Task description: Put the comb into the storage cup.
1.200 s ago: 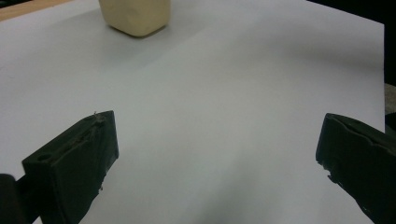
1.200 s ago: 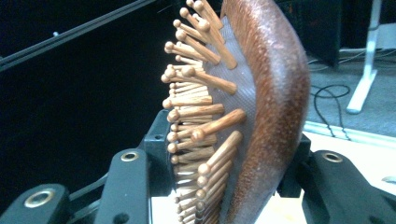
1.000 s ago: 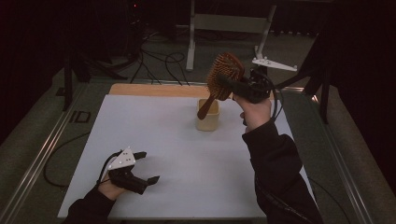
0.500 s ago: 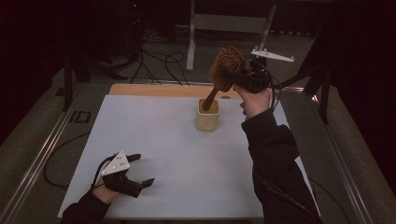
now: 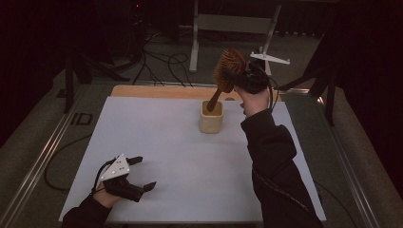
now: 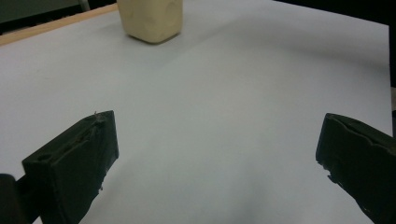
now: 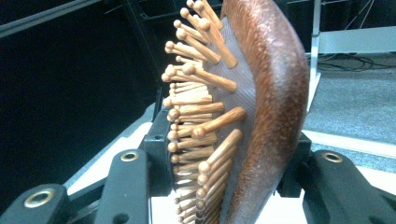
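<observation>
High view: the brown wooden paddle hairbrush with peg bristles [image 5: 227, 71] has come lower and nearer the cup than a second ago, and its handle tip now dips into the mouth of the cream square-sided cup [image 5: 211, 118], where before it hung beside the rim. The right gripper [image 5: 240, 78] is clenched on the brush's head, which tilts up and away from it to the left, while the handle slants down from its jaws into the cup just below. Right gripper view shows the head [image 7: 243, 107] standing edgewise between the two black jaws, bristles toward the left jaw and the smooth back toward the right one. A sleeved forearm [image 5: 271, 156] reaches up to that gripper past the cup's right side. Well apart, at the near left of the white table top [image 5: 157, 142], the left gripper [image 5: 142, 173] has barely shifted; it lies low with its jaws spread and nothing between them, the cup [image 6: 150, 18] far ahead of it
</observation>
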The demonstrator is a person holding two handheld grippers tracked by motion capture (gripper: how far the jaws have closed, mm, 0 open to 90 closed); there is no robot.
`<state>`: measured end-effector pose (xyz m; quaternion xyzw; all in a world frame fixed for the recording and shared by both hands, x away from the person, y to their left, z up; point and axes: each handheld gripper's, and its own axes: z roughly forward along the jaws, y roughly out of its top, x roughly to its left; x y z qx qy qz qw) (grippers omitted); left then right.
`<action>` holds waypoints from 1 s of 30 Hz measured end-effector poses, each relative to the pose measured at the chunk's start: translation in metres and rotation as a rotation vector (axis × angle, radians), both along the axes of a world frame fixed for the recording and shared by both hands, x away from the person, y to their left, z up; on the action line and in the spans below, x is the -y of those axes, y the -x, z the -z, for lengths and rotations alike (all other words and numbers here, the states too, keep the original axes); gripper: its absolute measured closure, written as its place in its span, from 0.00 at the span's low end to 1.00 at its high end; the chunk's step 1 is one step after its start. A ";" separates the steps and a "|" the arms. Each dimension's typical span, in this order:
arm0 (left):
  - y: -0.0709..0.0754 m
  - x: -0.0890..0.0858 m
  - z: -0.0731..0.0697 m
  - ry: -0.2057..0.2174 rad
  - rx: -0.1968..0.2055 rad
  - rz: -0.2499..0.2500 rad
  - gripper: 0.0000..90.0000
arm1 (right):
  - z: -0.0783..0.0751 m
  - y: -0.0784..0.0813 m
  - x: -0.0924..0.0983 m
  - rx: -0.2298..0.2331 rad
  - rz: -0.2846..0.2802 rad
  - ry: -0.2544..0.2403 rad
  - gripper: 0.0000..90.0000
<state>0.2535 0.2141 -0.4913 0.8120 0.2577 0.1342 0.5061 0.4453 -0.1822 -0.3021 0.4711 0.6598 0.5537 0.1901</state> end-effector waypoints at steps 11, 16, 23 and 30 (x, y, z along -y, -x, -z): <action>0.000 -0.001 0.001 0.013 -0.006 0.003 0.00 | 0.026 -0.011 -0.003 -0.035 0.008 -0.006 0.57; 0.000 -0.001 0.000 0.014 -0.001 0.002 0.00 | 0.036 -0.013 -0.004 -0.051 0.012 -0.005 0.57; 0.000 0.000 0.001 0.019 -0.004 0.006 0.00 | 0.051 -0.015 -0.005 -0.067 0.005 0.003 0.57; 0.000 0.000 0.001 0.018 -0.002 0.008 0.00 | 0.063 -0.016 -0.007 -0.085 0.002 -0.004 0.57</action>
